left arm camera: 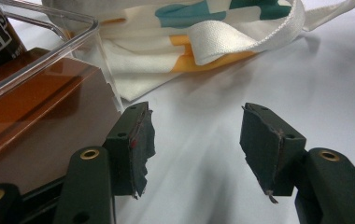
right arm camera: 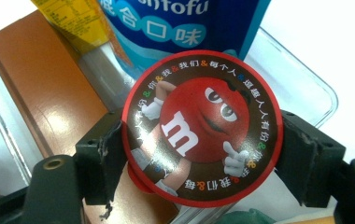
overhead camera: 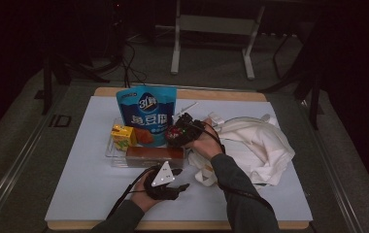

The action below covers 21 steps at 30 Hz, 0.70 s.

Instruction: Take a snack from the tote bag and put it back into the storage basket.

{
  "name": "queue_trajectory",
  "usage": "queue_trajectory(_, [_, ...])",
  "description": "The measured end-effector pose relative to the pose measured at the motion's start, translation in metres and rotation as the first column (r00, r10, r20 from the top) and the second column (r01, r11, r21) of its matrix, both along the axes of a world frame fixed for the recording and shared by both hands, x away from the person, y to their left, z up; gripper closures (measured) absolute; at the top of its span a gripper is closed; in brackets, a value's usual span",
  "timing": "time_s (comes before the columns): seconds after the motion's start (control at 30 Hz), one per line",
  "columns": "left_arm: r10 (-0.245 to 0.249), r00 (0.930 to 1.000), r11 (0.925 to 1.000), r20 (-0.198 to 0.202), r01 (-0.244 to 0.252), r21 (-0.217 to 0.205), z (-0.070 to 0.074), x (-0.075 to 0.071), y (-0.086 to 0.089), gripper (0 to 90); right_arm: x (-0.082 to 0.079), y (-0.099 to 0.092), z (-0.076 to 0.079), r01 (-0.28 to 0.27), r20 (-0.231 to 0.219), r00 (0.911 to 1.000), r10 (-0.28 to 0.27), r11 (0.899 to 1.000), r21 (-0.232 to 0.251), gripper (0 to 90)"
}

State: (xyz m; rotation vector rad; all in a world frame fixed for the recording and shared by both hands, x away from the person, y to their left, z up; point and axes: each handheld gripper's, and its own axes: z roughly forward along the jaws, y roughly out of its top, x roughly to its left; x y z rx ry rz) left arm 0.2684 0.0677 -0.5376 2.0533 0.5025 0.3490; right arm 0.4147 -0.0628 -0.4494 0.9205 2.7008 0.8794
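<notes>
Desk (overhead camera: 90, 194): white top carrying everything; the clear tray sits left of centre, the bag to its right.
Cloth bag (overhead camera: 260, 141): cream, crumpled beside the tray; coloured patches and a webbing handle show in the left gripper view.
Clear tray (overhead camera: 109, 151): holds the pouch, the yellow carton, the brown box and the tub.
Blue pouch (overhead camera: 146, 114): upright at the back; reads "31" on top, and "tofu" with "合口味" in the right gripper view.
Brown box (overhead camera: 153, 155): lies along the tray's near edge.
Yellow carton (overhead camera: 123, 136): small, at the tray's left; print too small to read.
Candy tub (right arm camera: 202, 127): red-rimmed round lid with a red "m" character and a ring of Chinese text; it is at the tray's right end.
Right gripper (right arm camera: 202, 151): jaws clamped on the tub's sides.
Left gripper (left arm camera: 196, 147): jaws apart, nothing between, low on the desk near the tray corner.
Advice: probably lifting the tub; raise it straight, clear the wall, avoid nudging the pouch.
</notes>
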Motion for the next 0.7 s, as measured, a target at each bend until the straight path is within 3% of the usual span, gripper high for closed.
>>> queue_trajectory(0.7, [-0.001, 1.0000, 1.0000, 0.002, 0.001, 0.004, 0.0002, 0.0001, 0.0001, 43.0, -0.0032, 0.0017, 0.0010, -0.009, 0.016, 0.9998, 0.010, 1.000, -0.022, 22.8])
